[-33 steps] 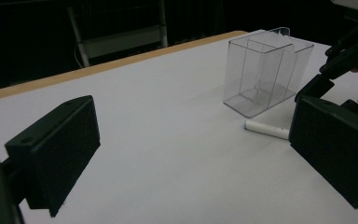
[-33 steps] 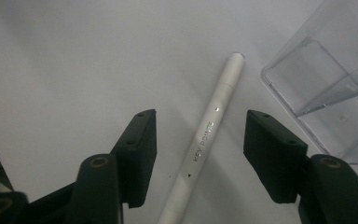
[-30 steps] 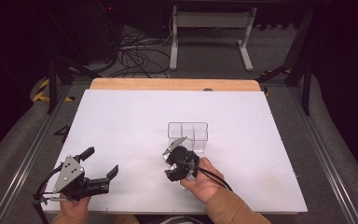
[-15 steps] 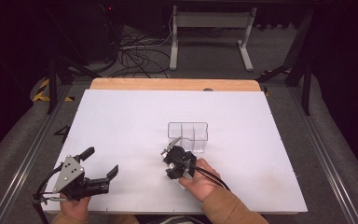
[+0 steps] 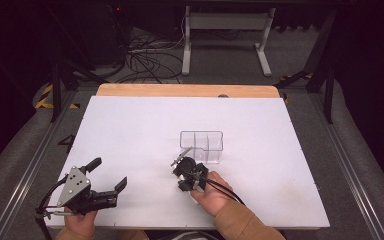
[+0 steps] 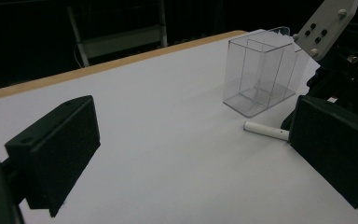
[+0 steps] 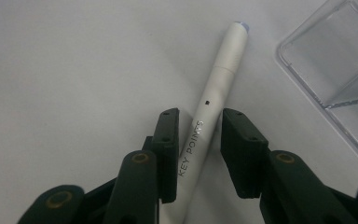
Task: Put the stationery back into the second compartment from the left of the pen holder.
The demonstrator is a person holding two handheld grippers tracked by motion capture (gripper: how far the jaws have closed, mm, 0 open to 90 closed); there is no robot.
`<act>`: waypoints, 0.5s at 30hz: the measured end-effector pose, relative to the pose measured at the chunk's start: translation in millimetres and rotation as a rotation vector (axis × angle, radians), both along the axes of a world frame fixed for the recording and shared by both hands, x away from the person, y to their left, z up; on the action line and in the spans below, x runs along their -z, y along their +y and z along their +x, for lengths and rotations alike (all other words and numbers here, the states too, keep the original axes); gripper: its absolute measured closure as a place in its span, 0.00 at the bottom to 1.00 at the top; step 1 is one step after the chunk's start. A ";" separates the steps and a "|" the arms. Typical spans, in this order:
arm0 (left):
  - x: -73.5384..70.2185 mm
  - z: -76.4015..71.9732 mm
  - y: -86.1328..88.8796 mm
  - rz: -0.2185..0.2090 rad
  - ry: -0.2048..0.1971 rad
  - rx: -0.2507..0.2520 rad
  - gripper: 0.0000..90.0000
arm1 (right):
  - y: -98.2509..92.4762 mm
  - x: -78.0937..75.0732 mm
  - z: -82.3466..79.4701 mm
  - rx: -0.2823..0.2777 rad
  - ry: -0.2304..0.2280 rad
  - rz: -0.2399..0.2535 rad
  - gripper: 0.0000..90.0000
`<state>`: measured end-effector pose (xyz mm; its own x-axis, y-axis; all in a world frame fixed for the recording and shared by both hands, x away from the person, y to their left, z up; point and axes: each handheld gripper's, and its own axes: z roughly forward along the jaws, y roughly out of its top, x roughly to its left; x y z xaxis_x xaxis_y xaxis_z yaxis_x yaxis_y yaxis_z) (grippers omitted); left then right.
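Right gripper view: the right tongs (image 7: pixel 199 149) point down at the white bench (image 7: pixel 74 56), their two black jaws parted a little and standing one on each side of a white pen (image 7: pixel 213 98) lettered "KEY POINTS"; one jaw looks close against the barrel while a narrow gap shows at the other, so whether the pen is actually clamped cannot be told; the pen lies flat on the bench, its tip near the corner of a clear plastic organiser (image 7: pixel 335 70) with inner dividers. High view: the right tongs (image 5: pixel 189 170) sit just in front of the organiser (image 5: pixel 201 146), which stands upright near the middle of the bench (image 5: pixel 130 130); the right hand (image 5: pixel 212 192) comes in from the bottom edge; the left tongs (image 5: pixel 107 177) hang over the near left corner, jaws spread wide and holding nothing, carried by the left hand (image 5: pixel 77 222). Left gripper view: between the wide-set jaws of the left tongs (image 6: pixel 191 154), the pen (image 6: pixel 265 131) lies just beside the organiser (image 6: pixel 261 70), the right tongs over its far end.
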<state>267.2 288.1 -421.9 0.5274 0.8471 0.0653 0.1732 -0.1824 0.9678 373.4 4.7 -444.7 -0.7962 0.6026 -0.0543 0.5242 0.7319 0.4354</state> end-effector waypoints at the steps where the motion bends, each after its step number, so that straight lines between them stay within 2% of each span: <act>1: 0.1 0.0 -0.2 -0.003 0.000 0.000 0.03 | 0.2 0.0 0.3 0.007 0.000 -0.001 0.75; 15: 0.0 -0.4 -0.6 0.004 -0.002 0.003 0.03 | 5.3 -0.2 0.1 0.127 0.017 -0.006 0.81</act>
<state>266.7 287.4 -421.9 0.5295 0.8454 0.0696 0.1705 -0.1865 0.9676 373.5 10.0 -444.5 -0.7142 0.6985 -0.0448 0.6205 0.6614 0.4214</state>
